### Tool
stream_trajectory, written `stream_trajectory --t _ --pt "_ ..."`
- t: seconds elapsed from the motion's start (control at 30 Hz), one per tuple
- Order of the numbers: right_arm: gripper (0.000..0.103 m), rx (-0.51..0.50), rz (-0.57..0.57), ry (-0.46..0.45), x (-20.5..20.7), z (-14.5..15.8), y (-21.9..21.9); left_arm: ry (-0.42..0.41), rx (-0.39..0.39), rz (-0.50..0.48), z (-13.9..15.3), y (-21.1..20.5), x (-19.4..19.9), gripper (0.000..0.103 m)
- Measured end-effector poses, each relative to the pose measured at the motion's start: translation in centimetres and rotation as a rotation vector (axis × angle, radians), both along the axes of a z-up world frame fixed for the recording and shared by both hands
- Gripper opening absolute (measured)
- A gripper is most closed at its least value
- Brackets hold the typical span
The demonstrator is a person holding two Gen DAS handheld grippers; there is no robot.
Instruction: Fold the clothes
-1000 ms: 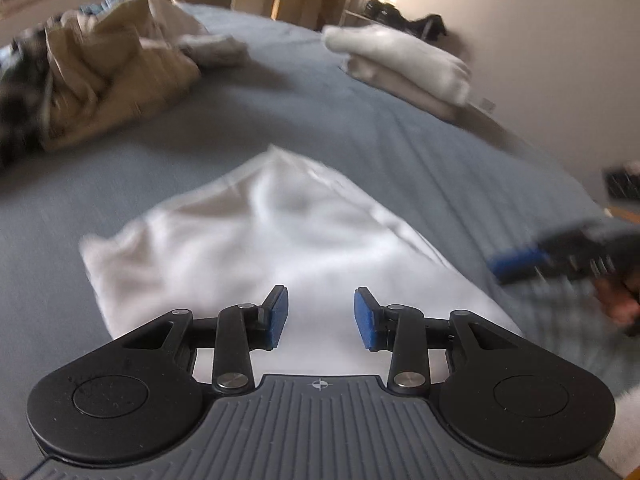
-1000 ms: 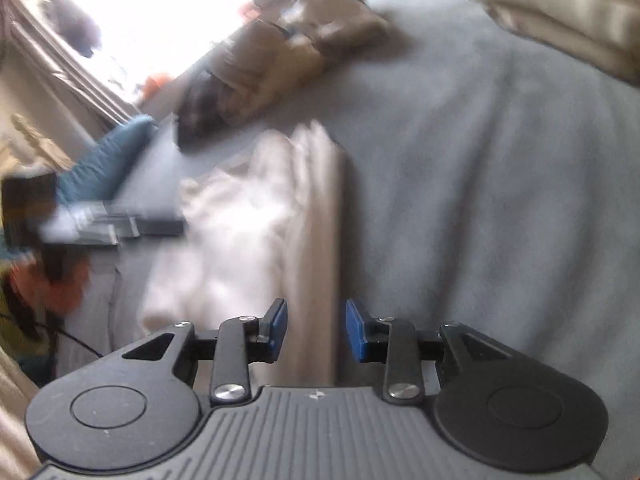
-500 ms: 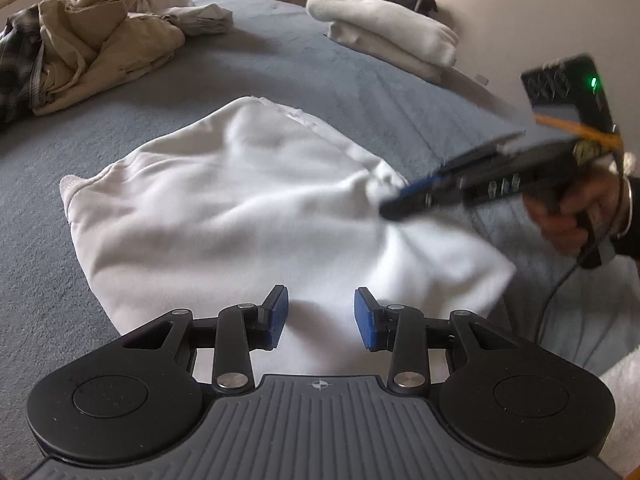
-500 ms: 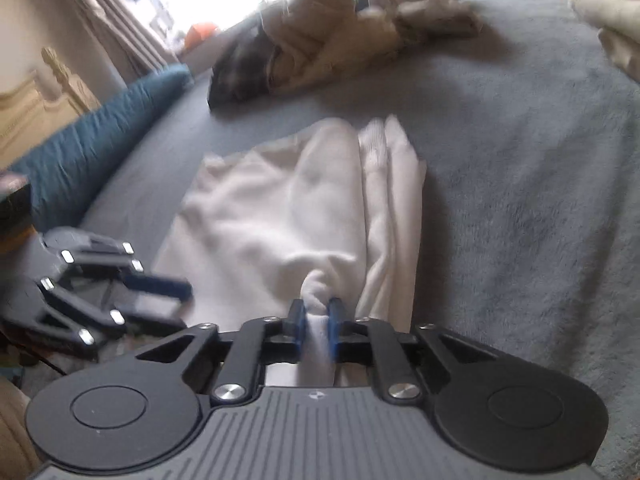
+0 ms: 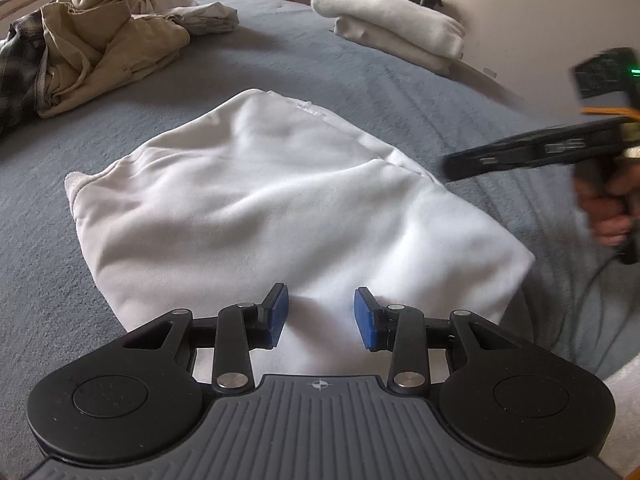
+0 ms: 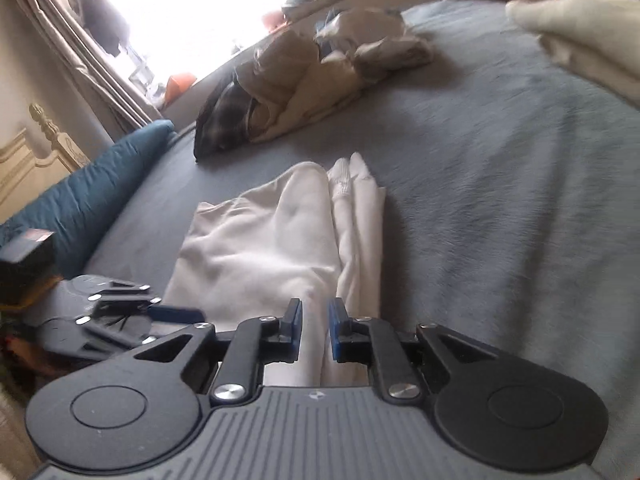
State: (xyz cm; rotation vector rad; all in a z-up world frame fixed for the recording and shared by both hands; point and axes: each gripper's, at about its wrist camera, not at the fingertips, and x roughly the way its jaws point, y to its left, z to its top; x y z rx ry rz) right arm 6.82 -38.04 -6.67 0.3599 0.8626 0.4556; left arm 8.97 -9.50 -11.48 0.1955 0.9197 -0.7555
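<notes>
While looking along the left gripper (image 5: 320, 312), finds its jaws spread, blue pads well apart, pinching nothing, poised just over the near edge of the white garment (image 5: 280, 200). Far to the left of those jaws, shows a crumpled heap of beige clothes (image 5: 100, 52) with a dark plaid piece (image 5: 20, 68) at its left end, well apart from the garment. Straight ahead of the jaws, shows the garment lying folded and fairly flat on the grey-blue bed (image 5: 360, 80), with a ribbed cuff (image 5: 74, 184) at its left corner. Beyond and to the right of the jaws, close to the wall, shows a folded white stack (image 5: 396, 28). Out to the right, catches the right gripper (image 5: 452, 168), blurred, gripped in a hand (image 5: 612, 208), raised beside the garment's right edge; cannot tell from here whether tip and cloth touch. Seen from the right wrist, starts at the left of the right jaws with a teal pillow (image 6: 92, 196) along the bed's edge, then the left gripper low over the garment's near left part. At the middle, finds the right jaws narrowly parted and opening, white cloth showing in the gap below the pads but not squeezed by them. Ahead of these jaws, shows the garment's layered folds running away, the beige heap beyond them. Up to the right, ends with the white stack.
</notes>
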Motion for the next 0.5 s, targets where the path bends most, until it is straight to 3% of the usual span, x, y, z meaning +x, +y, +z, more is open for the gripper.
stream_trajectory --t 0.23,0.5 --pt "0.015 -0.027 0.110 0.058 -6.3 1.3 -1.0 -0.025 0.019 -0.013 -0.2 -0.2 -0.3 0.036" --pt "0.018 -0.140 0.402 0.092 -3.7 1.2 0.3 -0.024 0.025 -0.006 -0.2 -0.3 -0.4 0.036"
